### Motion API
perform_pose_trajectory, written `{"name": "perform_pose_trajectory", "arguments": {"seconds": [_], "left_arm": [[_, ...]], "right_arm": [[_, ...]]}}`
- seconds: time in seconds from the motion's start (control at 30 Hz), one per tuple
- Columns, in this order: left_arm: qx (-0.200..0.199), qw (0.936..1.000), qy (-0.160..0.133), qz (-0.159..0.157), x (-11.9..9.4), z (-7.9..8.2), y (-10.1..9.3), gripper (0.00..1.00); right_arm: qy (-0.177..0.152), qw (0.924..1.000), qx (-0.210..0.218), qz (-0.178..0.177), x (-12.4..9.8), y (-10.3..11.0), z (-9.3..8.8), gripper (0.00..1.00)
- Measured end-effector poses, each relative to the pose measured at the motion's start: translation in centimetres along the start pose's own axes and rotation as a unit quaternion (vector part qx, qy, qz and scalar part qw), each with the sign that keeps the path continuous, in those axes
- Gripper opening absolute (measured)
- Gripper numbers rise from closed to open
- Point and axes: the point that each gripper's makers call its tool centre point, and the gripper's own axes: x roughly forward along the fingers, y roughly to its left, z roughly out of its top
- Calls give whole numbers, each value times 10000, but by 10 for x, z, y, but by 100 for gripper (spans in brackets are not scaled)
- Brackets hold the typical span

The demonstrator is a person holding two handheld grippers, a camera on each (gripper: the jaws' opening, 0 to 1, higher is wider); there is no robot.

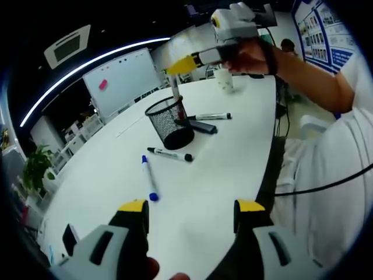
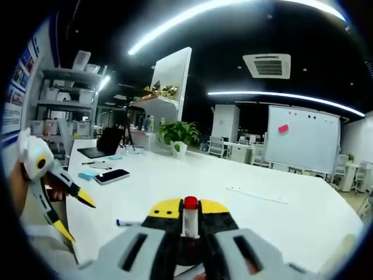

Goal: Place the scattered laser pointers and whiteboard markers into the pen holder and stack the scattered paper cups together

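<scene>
Red-capped marker [image 2: 190,219] clamped upright in right gripper [image 2: 190,208], seen mid-top of left gripper view above mesh pen holder [image 1: 169,122]; drop judged imminent; left gripper [image 1: 189,210] spread, empty; blue marker [image 1: 149,178], two black markers [image 1: 169,154] [image 1: 211,116], dark laser pointer [image 1: 202,126] left on white table [image 1: 233,175]; paper cup [image 1: 224,80] unstacked, upper centre.

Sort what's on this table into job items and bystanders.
Job: mesh pen holder; red-capped marker in the right gripper; blue marker; two black markers; paper cup.
Bystanders: phone; laptop; potted plant.
</scene>
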Motion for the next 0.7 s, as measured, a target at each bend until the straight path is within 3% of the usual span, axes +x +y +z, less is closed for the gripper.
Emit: {"name": "perform_pose_trajectory", "arguments": {"seconds": [0.7], "left_arm": [[0,10000,10,-6,0,-1,2,59]], "right_arm": [[212,9997,-34,101,4,6,-14,11]]}}
